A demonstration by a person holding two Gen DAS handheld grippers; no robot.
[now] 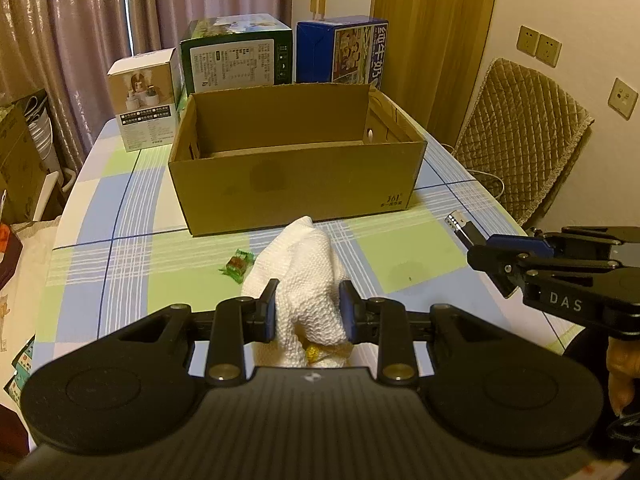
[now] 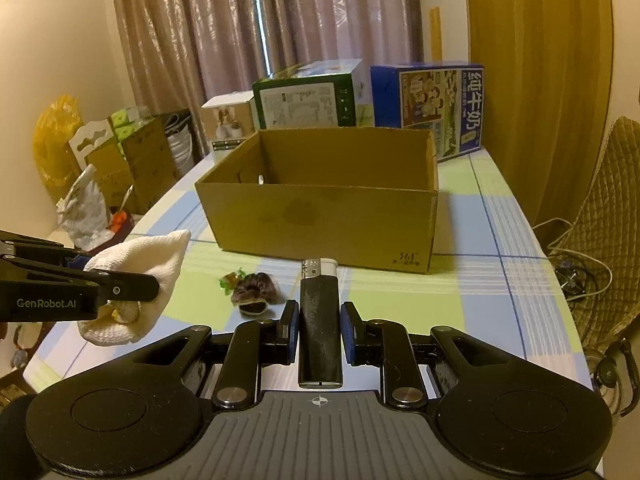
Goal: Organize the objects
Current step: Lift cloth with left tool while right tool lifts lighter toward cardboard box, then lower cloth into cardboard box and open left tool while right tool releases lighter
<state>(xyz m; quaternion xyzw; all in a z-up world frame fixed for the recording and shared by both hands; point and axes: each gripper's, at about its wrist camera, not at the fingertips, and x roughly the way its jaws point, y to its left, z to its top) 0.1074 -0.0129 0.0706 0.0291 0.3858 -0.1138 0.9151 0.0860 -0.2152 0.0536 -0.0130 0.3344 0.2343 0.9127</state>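
Cardboard box [image 1: 296,184] sat open on the checked worktop [image 1: 132,208], both tongs short of it. Left tongs [image 1: 308,308] pinched the white cloth [image 1: 304,276], right tongs [image 2: 319,326] pinched a black lighter [image 2: 320,320] along its length. Risk: slick lighter could slip out mid-carry; candy [image 1: 238,265] and dark scrunchie [image 2: 253,293] remained loose on the worktop.

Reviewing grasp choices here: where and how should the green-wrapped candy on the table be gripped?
Grip the green-wrapped candy across its plump middle, coming straight down from above. It lies flat on the tablecloth, and its twisted wrapper ends look too thin to hold. The dark scrunchie lies close beside it, so close the fingers along the free sides.
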